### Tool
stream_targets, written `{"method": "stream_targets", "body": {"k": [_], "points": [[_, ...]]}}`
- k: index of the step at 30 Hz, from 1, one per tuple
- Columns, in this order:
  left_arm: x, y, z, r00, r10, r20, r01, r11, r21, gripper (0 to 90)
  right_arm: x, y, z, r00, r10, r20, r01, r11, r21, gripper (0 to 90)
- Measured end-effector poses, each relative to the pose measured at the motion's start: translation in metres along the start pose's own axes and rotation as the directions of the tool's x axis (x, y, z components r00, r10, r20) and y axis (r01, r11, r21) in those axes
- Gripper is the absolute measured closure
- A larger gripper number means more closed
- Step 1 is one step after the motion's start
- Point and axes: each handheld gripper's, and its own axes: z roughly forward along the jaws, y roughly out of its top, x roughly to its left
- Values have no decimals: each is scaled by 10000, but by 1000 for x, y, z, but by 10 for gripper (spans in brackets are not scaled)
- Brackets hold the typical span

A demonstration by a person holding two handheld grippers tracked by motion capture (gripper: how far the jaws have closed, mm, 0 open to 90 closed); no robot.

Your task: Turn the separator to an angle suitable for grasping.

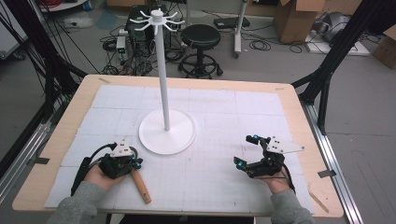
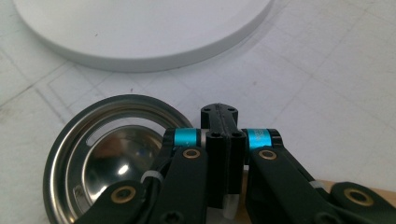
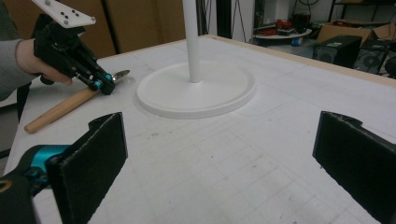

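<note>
A ladle with a steel bowl (image 2: pixel 100 158) and a wooden handle (image 1: pixel 141 186) lies at the table's front left. My left gripper (image 1: pixel 134 163) is shut on it where the handle meets the bowl, its jaws pressed together (image 2: pixel 225 116). In the right gripper view the handle (image 3: pixel 58 109) slants down to the mat and the bowl's rim (image 3: pixel 121 74) pokes out past the left gripper (image 3: pixel 100 85). A white stand (image 1: pixel 164 84) with a round base (image 1: pixel 167 135) and hooks on top rises mid-table, just beyond the bowl. My right gripper (image 1: pixel 246 150) is open over bare mat (image 3: pixel 219 154) at the front right.
A white gridded mat (image 1: pixel 224 116) covers the wooden table (image 1: pixel 299 121). The stand's base (image 2: pixel 140 32) lies close ahead of the ladle bowl. Beyond the far edge are a black stool (image 1: pixel 201 39), cardboard boxes (image 1: pixel 296 18) and cables; black frame legs (image 1: pixel 327 74) flank the table.
</note>
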Motion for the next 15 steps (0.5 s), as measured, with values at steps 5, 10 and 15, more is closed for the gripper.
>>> {"method": "stream_targets", "body": {"k": [5, 10, 15], "points": [[0, -4, -4, 9997, 63, -251, -62, 10000, 45, 899, 0, 0, 0, 10000, -24, 49, 24, 10000, -74, 22], [1, -6, -7, 9994, 8, -353, -6, 10000, 61, 899, -1, 0, 0, 10000, -49, 46, 49, 10000, -52, 22], [4, -13, -14, 9987, -167, -472, 169, 9998, 39, 899, -1, 0, 0, 10000, -41, 33, 41, 10000, -47, 21]]}}
